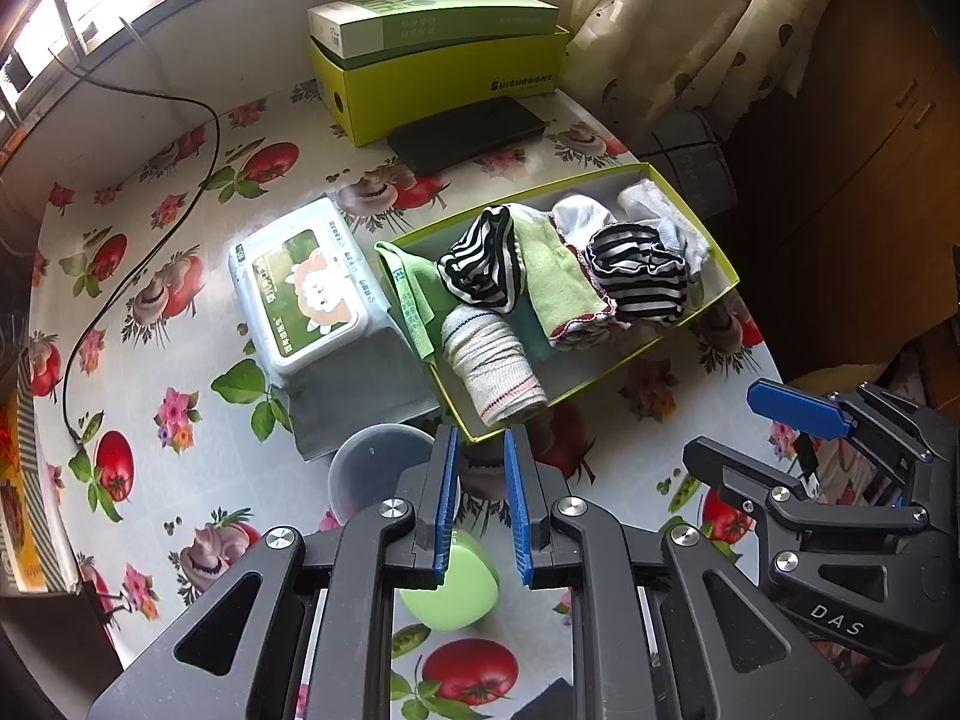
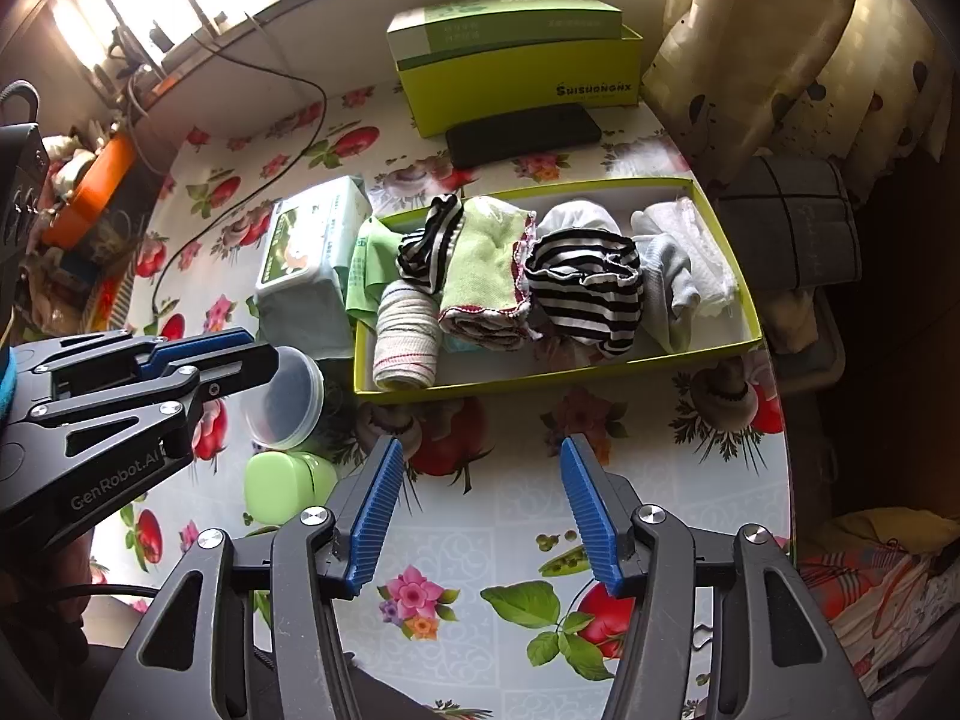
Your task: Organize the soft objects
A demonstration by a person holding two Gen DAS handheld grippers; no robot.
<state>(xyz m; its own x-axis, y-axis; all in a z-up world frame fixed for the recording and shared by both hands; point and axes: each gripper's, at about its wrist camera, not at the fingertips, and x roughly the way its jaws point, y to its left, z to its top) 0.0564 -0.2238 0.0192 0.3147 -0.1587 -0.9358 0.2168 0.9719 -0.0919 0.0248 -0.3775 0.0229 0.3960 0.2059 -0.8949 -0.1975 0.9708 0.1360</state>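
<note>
A shallow lime-green box (image 1: 684,324) (image 2: 540,381) on the flowered table holds several soft things: a rolled beige sock (image 1: 492,366) (image 2: 405,339), a folded green cloth (image 1: 561,282) (image 2: 486,276), two black-and-white striped pieces (image 1: 639,276) (image 2: 585,294), and white and grey socks (image 1: 654,210) (image 2: 678,258). A thin green cloth (image 1: 414,294) hangs over the box's left end. My left gripper (image 1: 480,444) is open a little and empty, just in front of the box. My right gripper (image 2: 480,450) is wide open and empty, in front of the box.
A pack of wet wipes (image 1: 306,288) (image 2: 306,246) lies left of the box. A clear plastic tub (image 1: 372,468) (image 2: 288,399) and a green round case (image 1: 456,588) (image 2: 282,483) sit near the left gripper. A yellow-green carton (image 1: 444,84) and black case (image 1: 468,132) stand behind. A black cable (image 1: 120,282) crosses the left side.
</note>
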